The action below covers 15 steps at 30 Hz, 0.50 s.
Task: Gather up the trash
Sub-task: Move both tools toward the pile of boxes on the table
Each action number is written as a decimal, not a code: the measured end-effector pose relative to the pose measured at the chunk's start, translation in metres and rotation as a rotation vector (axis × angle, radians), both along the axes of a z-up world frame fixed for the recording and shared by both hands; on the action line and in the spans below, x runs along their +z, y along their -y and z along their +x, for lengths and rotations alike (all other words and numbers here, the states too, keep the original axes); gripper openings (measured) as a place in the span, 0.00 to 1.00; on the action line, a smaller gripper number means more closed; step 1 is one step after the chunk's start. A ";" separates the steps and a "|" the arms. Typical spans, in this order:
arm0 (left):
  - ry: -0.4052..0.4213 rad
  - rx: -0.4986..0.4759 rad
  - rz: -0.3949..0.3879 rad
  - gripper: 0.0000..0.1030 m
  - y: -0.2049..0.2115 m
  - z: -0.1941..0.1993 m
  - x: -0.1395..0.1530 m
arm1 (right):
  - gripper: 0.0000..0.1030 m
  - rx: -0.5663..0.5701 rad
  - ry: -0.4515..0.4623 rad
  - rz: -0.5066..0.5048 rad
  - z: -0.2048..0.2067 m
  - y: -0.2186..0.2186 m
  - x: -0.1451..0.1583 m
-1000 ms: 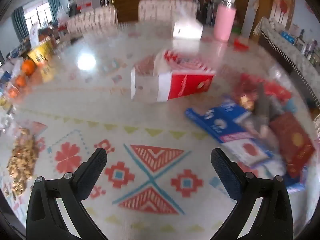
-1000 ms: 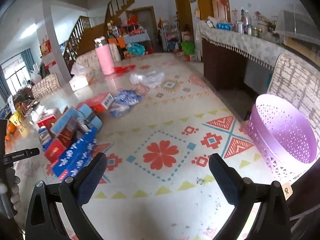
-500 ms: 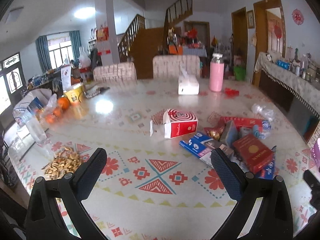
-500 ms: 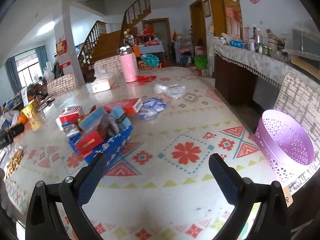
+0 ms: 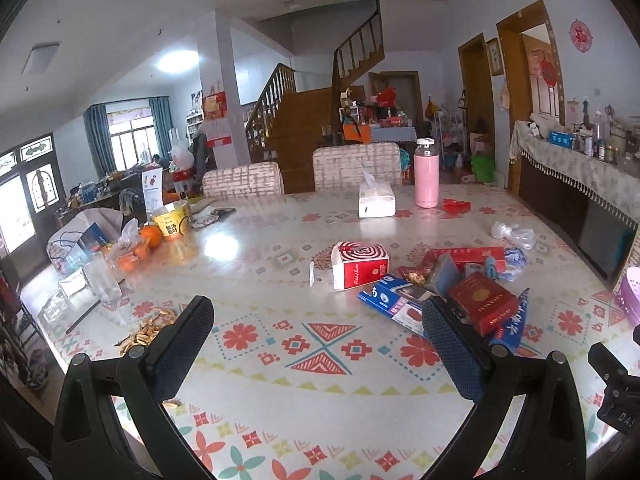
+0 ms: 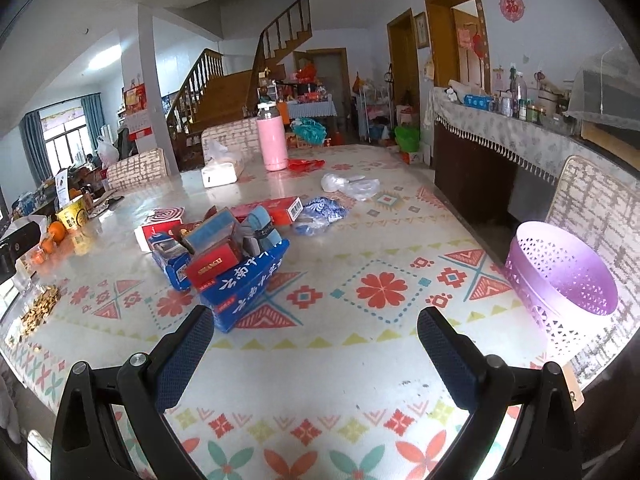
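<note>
left gripper (image 5: 318,330): spread wide, empty, hovering short of box pile (image 5: 448,292)
right gripper (image 6: 316,336): spread wide, empty; box pile ahead-left, purple basket (image 6: 560,280) right of pile

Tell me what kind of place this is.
Probably a family home's open living and dining area: a wooden staircase, a large patterned dining table with chairs, and a cluttered sideboard.

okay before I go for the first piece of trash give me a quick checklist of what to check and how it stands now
1. Left gripper open and empty: ok.
2. Right gripper open and empty: ok.
3. Purple basket upright, mouth clear: ok.
4. Pile of boxes in sight, unblocked: ok.
5. Basket firmly on the table: cannot tell, it sits right at the edge.
6. Pink bottle clear of the pile: ok.
</note>
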<state>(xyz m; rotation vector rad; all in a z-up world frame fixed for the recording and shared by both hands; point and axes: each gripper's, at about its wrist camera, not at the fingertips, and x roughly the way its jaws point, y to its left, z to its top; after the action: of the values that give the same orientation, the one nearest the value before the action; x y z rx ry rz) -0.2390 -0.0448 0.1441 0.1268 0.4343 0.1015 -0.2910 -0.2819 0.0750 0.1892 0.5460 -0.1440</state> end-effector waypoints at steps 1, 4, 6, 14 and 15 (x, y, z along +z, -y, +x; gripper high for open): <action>0.005 -0.004 0.002 1.00 0.001 -0.003 0.000 | 1.00 0.001 0.008 -0.003 -0.004 -0.001 0.001; 0.006 -0.013 0.009 1.00 0.005 -0.010 0.000 | 1.00 0.005 0.021 -0.005 -0.013 -0.002 0.001; 0.000 -0.019 0.010 1.00 0.008 -0.015 -0.001 | 1.00 0.007 0.028 -0.002 -0.018 -0.002 0.002; 0.005 -0.030 0.033 1.00 0.017 -0.027 -0.002 | 1.00 0.012 0.047 0.007 -0.035 0.000 0.000; 0.004 -0.031 0.033 1.00 0.017 -0.029 -0.002 | 1.00 0.012 0.050 0.008 -0.037 0.000 -0.001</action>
<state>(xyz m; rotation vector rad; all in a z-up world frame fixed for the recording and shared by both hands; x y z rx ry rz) -0.2676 -0.0620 0.1420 0.1661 0.4262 0.0782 -0.3281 -0.2821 0.0745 0.1972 0.4980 -0.1255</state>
